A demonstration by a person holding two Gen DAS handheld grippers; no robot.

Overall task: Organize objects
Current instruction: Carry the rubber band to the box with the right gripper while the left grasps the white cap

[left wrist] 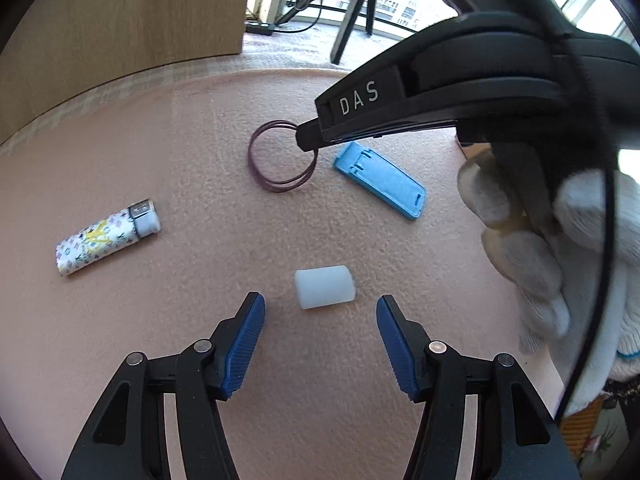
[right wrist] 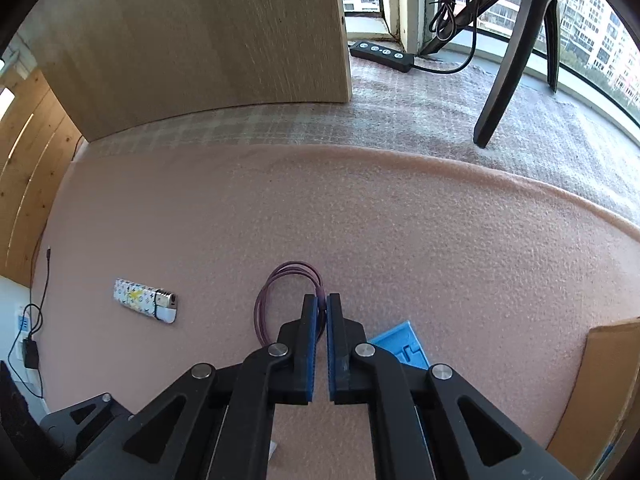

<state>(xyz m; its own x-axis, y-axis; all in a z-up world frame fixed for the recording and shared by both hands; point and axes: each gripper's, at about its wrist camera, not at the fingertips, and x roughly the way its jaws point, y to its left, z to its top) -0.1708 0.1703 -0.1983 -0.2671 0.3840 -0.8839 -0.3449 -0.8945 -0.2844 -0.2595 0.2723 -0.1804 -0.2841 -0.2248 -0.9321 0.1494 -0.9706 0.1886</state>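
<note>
On the pink table: right tool [right wrist: 321, 300] pinched shut on the band loop [right wrist: 280, 280], which looks thin, floppy, light; grip the strands. Left tool [left wrist: 320, 308] open, white block [left wrist: 325, 286] just ahead, untouched.

The left gripper [left wrist: 320, 312] points steeply downward with its blue pads [left wrist: 248, 344] spread well apart, nothing pressed between them. The right gripper [right wrist: 322, 304], also angled steeply down, has its jaws pinched nearly together at the tips. A white-gloved hand [left wrist: 560, 248] grips its handle.
</note>
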